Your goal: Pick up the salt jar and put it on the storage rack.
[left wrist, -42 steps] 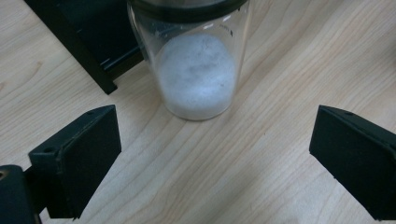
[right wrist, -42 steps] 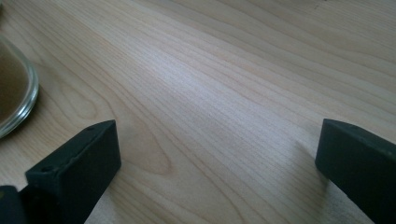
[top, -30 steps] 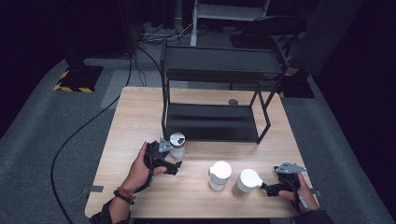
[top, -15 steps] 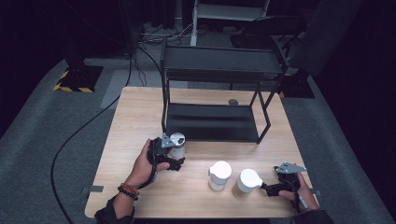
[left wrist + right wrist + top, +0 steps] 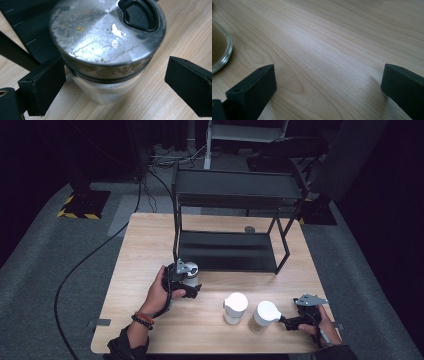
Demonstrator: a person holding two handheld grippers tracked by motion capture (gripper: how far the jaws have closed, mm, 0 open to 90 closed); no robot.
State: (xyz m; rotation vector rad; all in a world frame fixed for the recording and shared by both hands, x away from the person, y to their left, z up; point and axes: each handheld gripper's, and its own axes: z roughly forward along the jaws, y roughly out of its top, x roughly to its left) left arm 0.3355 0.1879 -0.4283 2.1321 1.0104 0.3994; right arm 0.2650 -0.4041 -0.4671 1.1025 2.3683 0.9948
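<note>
Left gripper [image 5: 112, 82] jaws wide, just been closing around metal-lidded jar [image 5: 107, 42], right pad clear; right gripper [image 5: 327, 85] open, empty.

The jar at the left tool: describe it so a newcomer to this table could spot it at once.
Start at the black two-tier rack standing at the back of the wooden table. By its front left leg stands a small clear glass jar, between the open jaws of the left tool. Unlike the two white-lidded jars nearer the front edge, it has a worn silver metal lid with a black flip spout.
</note>
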